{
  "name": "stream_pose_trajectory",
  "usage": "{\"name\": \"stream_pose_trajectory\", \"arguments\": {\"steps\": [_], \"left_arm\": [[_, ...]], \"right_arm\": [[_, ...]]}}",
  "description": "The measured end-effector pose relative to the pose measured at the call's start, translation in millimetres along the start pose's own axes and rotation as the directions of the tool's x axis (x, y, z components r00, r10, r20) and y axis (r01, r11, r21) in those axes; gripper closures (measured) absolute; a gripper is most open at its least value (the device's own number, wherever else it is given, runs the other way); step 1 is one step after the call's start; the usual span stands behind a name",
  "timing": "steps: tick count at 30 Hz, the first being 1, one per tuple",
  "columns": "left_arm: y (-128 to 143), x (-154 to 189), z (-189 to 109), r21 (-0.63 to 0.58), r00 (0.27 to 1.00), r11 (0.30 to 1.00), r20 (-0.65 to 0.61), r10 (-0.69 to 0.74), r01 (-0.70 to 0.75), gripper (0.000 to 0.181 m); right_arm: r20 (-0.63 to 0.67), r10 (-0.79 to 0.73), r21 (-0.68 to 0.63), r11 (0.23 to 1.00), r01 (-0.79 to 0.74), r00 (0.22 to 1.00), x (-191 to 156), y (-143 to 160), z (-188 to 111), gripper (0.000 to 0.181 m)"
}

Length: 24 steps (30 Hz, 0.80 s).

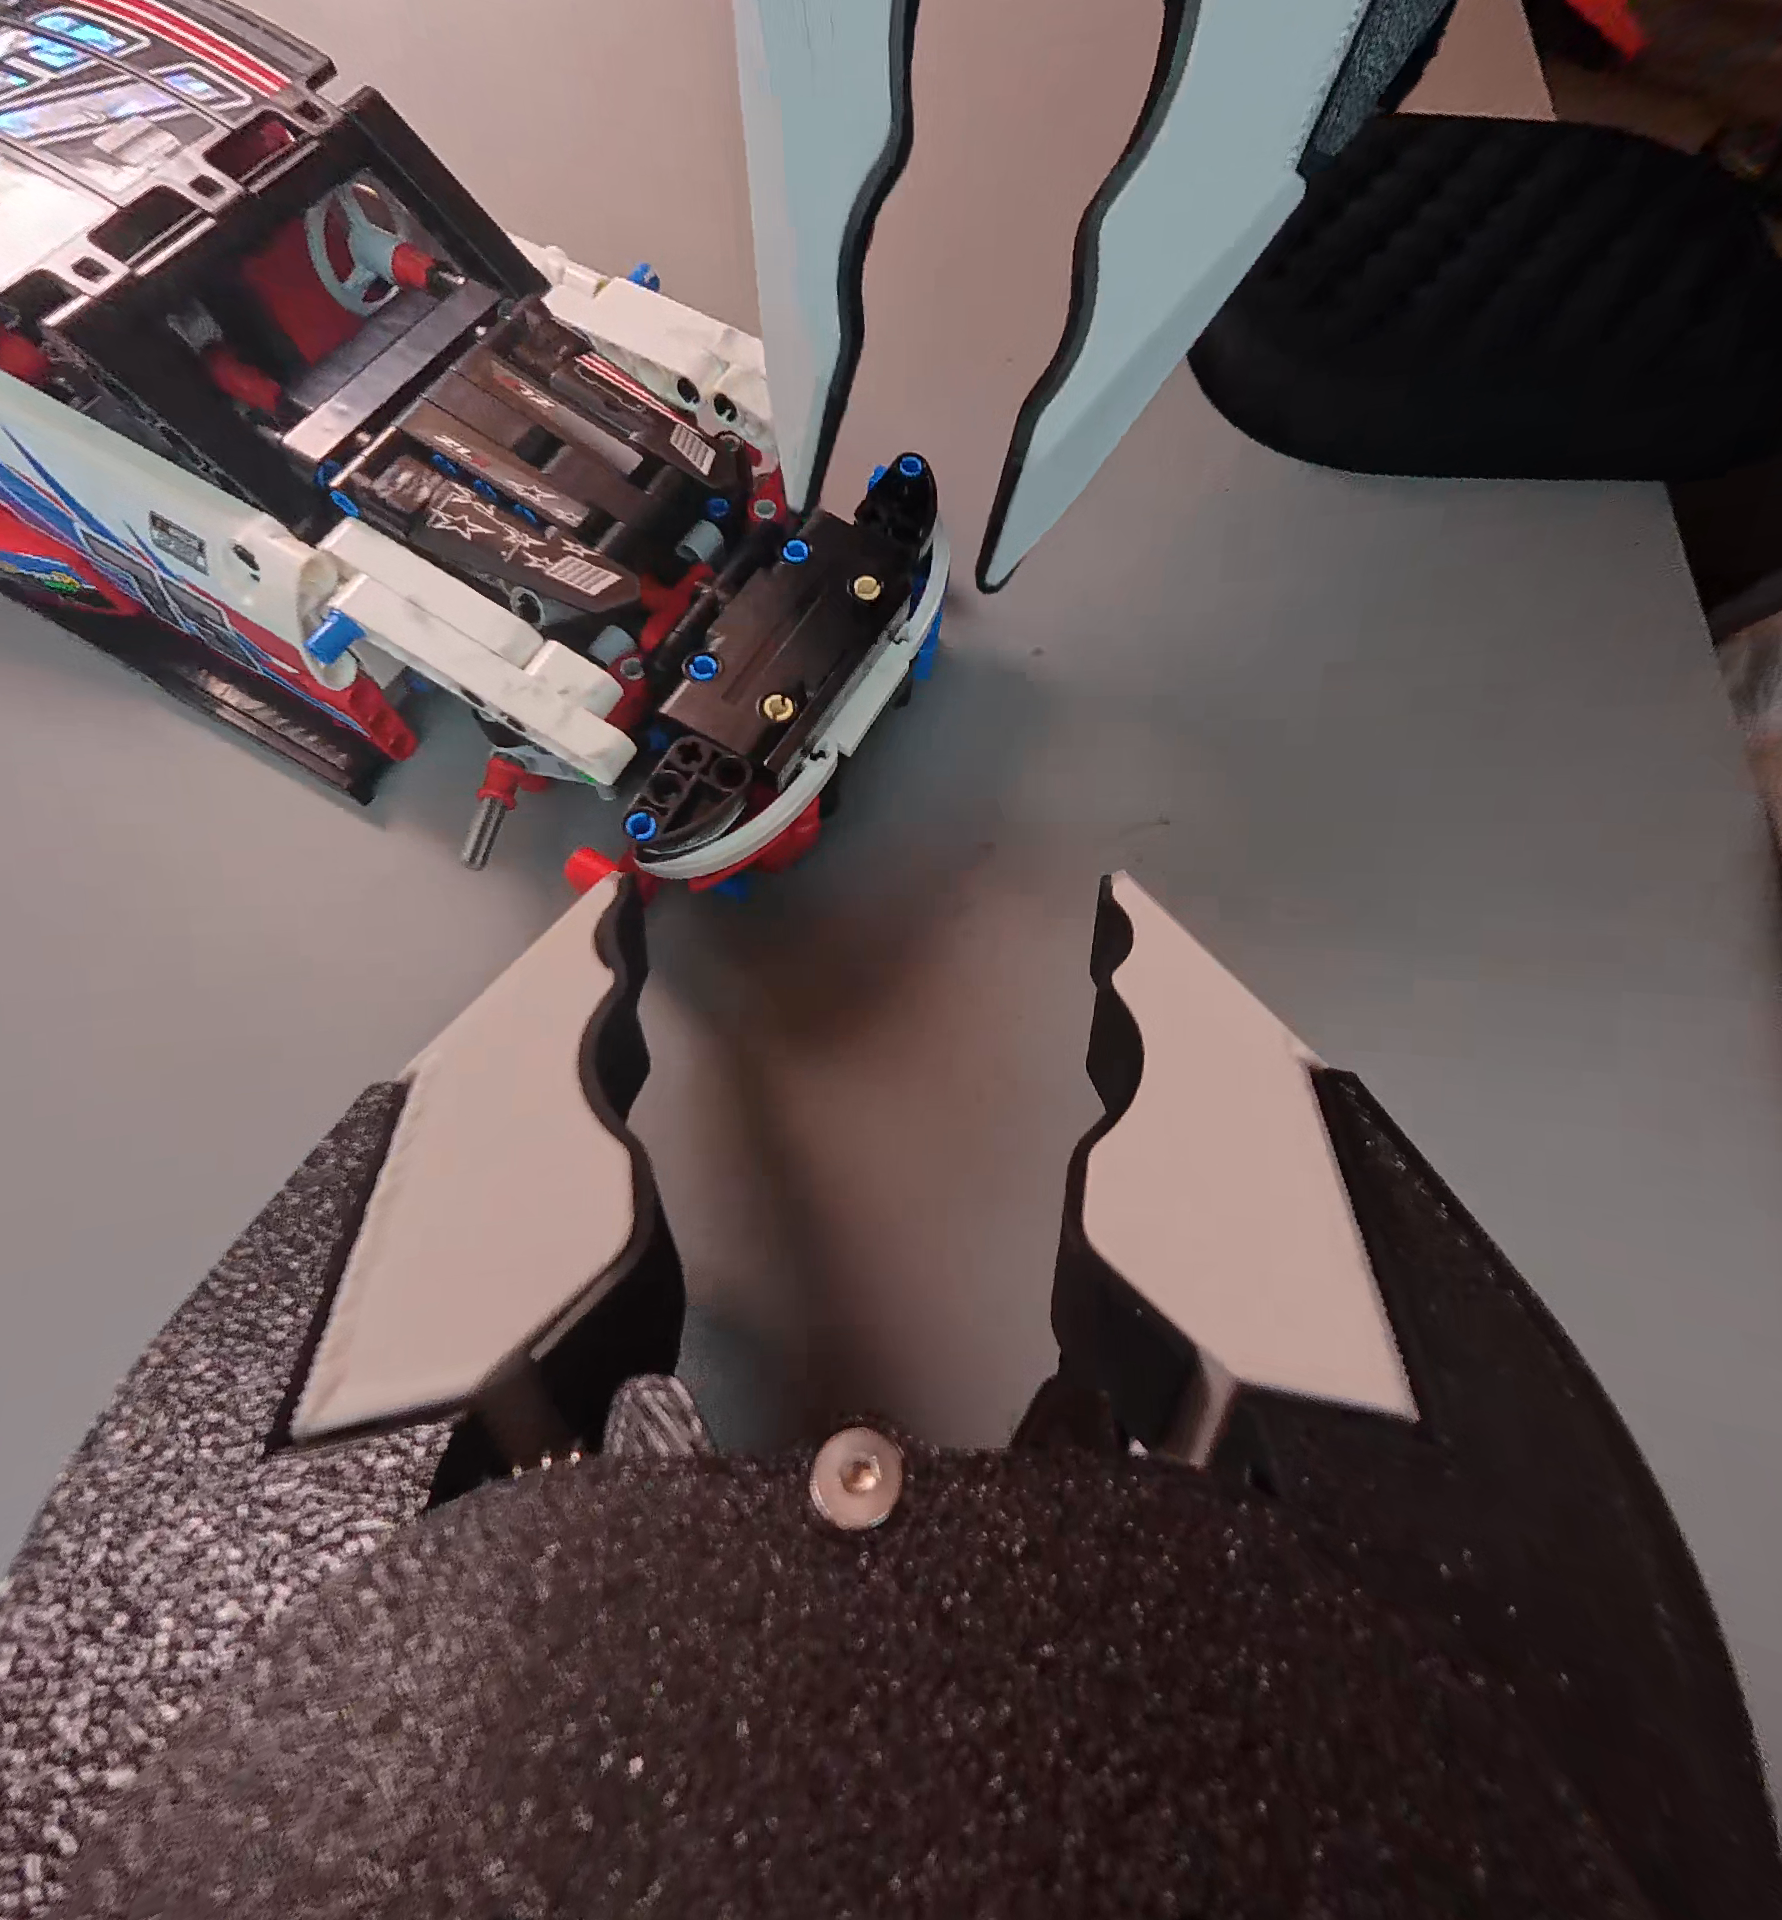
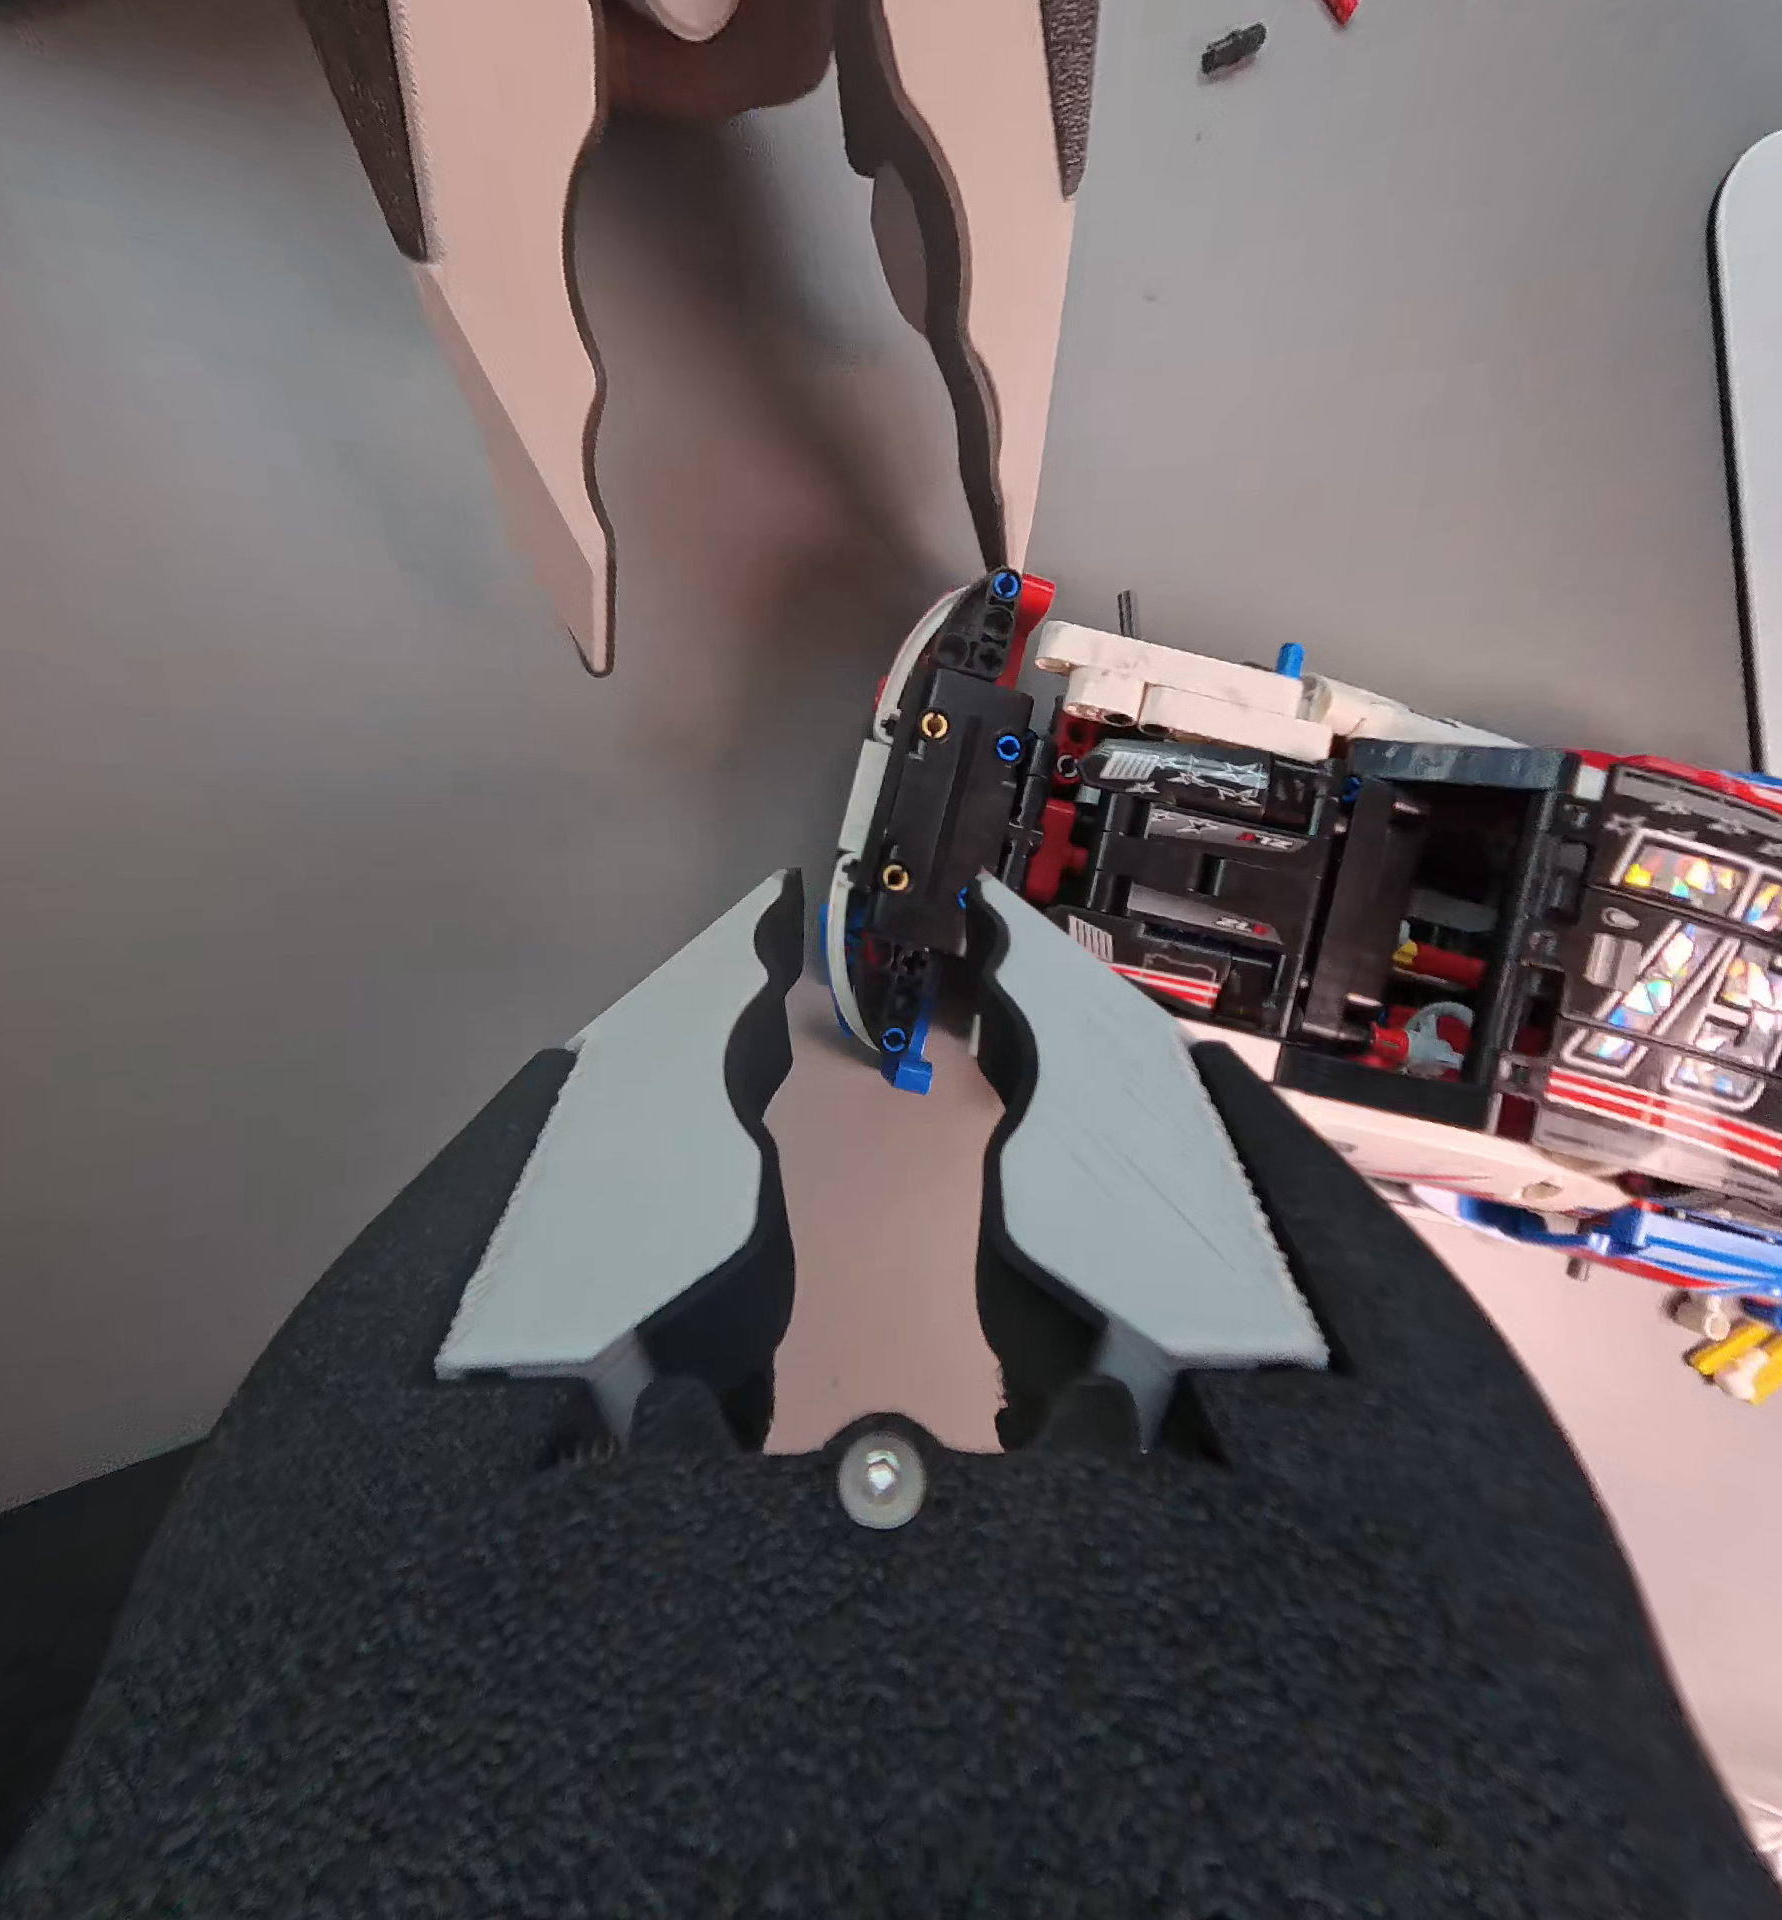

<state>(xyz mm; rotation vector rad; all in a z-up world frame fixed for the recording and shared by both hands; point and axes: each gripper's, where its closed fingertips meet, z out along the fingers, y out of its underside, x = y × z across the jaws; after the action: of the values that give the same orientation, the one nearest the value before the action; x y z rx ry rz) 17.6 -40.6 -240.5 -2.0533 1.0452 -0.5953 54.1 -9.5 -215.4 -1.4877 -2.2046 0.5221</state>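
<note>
Both open grippers [image 1: 866, 883] [image 2: 887, 883] at car's bumper [image 1: 814, 644].

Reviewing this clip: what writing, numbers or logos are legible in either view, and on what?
Black hood stickers of the brick-built race car: short markings, not quoted here.
Grey side decal: print too small to read.
Holographic roof sticker: glare-broken shapes, unreadable.
Nothing else shows writing.

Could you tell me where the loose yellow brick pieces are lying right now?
In the right wrist view, the yellow pieces lie on the table at the far right, just below the toy car's blue side.
</note>
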Motion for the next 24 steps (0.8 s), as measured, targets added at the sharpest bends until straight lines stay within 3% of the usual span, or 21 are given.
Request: {"name": "stream_pose_trajectory", "arguments": {"steps": [1, 6, 12, 18, 24], "left_arm": [[-1, -1, -2, 0.005, 1.000, 1.000, 0.003, -0.003, 0.003, 0.097], [-4, -23, -6, 0.018, 0.997, 1.000, 0.077, 0.003, -0.005, 0.094], [-10, -28, 16, -0.044, 0.999, 0.998, 0.020, 0.048, -0.047, 0.092], [-1, -29, 23, -0.080, 0.998, 0.995, 0.043, 0.054, -0.051, 0.108], [-1, -35, 23, -0.093, 0.994, 0.995, 0.096, 0.053, -0.044, 0.122]], "right_arm": [[0.000, -0.007, -0.014, 1.000, 0.007, 1.000, 0, -3, 2, 0.151], [-0.038, 0.022, -0.114, 0.993, -0.026, 0.999, 11, -9, 16, 0.151], [-0.065, 0.047, -0.246, 0.967, -0.062, 0.997, 16, -4, 22, 0.145], [-0.097, 0.127, -0.262, 0.953, -0.149, 0.987, 18, 0, 22, 0.143], [-0.017, 0.187, -0.263, 0.947, -0.185, 0.982, 17, 0, 23, 0.145]]}}
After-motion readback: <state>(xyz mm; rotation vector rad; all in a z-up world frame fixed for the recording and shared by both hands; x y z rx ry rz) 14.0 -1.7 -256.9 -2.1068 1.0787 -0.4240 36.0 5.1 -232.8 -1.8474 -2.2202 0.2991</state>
